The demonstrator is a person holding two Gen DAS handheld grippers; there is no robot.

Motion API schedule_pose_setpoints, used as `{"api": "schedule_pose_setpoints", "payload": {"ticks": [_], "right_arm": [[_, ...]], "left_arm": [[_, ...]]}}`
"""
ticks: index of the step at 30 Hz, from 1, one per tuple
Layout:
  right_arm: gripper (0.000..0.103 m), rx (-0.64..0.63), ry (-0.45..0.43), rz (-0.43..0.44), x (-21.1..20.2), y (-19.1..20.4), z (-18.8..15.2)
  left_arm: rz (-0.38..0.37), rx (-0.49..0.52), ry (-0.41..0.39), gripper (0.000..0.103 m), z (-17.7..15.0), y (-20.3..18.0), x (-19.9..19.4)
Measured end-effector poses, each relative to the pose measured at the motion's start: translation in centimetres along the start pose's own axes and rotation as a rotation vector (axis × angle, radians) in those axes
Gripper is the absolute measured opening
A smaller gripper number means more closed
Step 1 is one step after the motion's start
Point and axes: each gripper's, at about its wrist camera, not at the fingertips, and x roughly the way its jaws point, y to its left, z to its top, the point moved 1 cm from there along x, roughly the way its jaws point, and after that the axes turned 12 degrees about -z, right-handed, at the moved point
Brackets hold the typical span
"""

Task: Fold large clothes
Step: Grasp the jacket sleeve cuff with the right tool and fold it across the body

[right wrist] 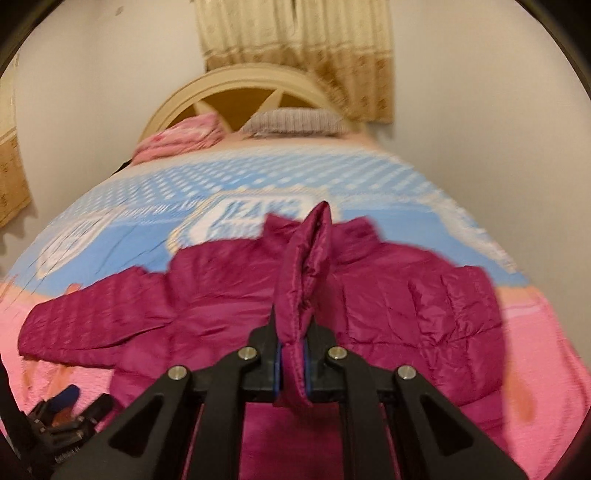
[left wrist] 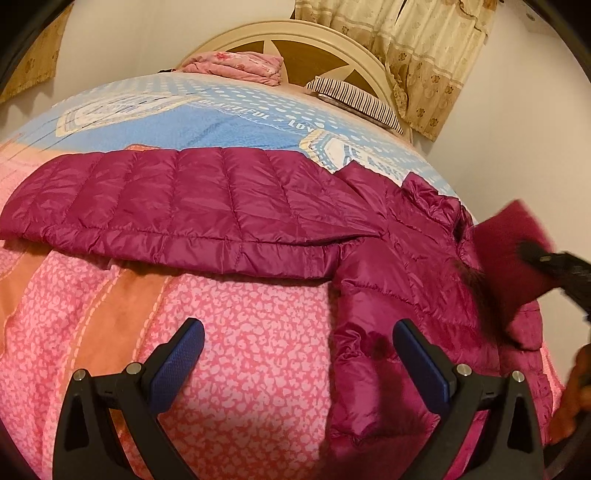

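Plainly, one magenta quilted jacket (left wrist: 229, 206) lies spread across the bed (left wrist: 229, 332), over the pink patterned blanket (left wrist: 258, 350) and touching the edge of the blue printed blanket (left wrist: 207, 122) behind it. One sleeve (left wrist: 362, 373) of the jacket hangs toward the near side, just beside the right finger of the left tongs (left wrist: 299, 362). The left tongs stand wide apart with nothing between them, over the pink blanket. The right tongs (right wrist: 293, 365) are closed tight on a fold of the jacket's fabric (right wrist: 306, 273), which stands up from between the pads. At the headboard (left wrist: 306, 33) sit two things: one folded pink quilt (left wrist: 236, 66) and one striped pillow (left wrist: 354, 98). One curtain (left wrist: 417, 55) hangs behind.
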Motion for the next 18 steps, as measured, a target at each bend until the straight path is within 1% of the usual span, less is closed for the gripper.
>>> {"api": "schedule_pose_setpoints", "payload": {"ticks": [3,5,7,9,11,12,13,14,16,18], "right_arm": [[0.011,-0.005,0.060,0.061,1.6,2.3,-0.8],[0.011,-0.011,0.087,0.072,2.7,3.2,-1.3],[0.011,-0.019,0.101,0.084,3.5,4.3,-1.7],[0.013,-0.029,0.111,0.118,3.9,5.0,-2.0],[0.023,-0.033,0.105,0.155,4.3,5.7,-2.4],[0.032,-0.033,0.103,0.163,4.2,5.9,-2.5],[0.056,-0.028,0.111,0.197,4.4,6.0,-2.7],[0.069,-0.009,0.123,0.235,4.4,6.1,-2.7],[0.069,0.046,0.123,0.297,3.9,5.8,-2.5],[0.061,0.076,0.058,0.341,2.1,4.9,-2.0]], "left_arm": [[-0.008,-0.005,-0.001,0.102,0.0,0.0,0.0],[-0.012,-0.006,-0.002,0.102,0.1,0.1,0.0],[-0.017,-0.010,-0.004,0.102,0.1,0.2,0.0],[-0.024,-0.015,-0.005,0.102,0.2,0.3,0.0],[-0.028,-0.018,-0.006,0.102,0.2,0.3,0.0],[-0.029,-0.019,-0.005,0.102,0.2,0.3,0.0],[-0.031,-0.020,-0.005,0.102,0.3,0.3,0.0],[-0.031,-0.020,-0.005,0.102,0.3,0.3,0.0],[-0.031,-0.021,-0.006,0.102,0.3,0.3,0.0],[-0.031,-0.021,-0.005,0.102,0.3,0.4,0.0]]}}
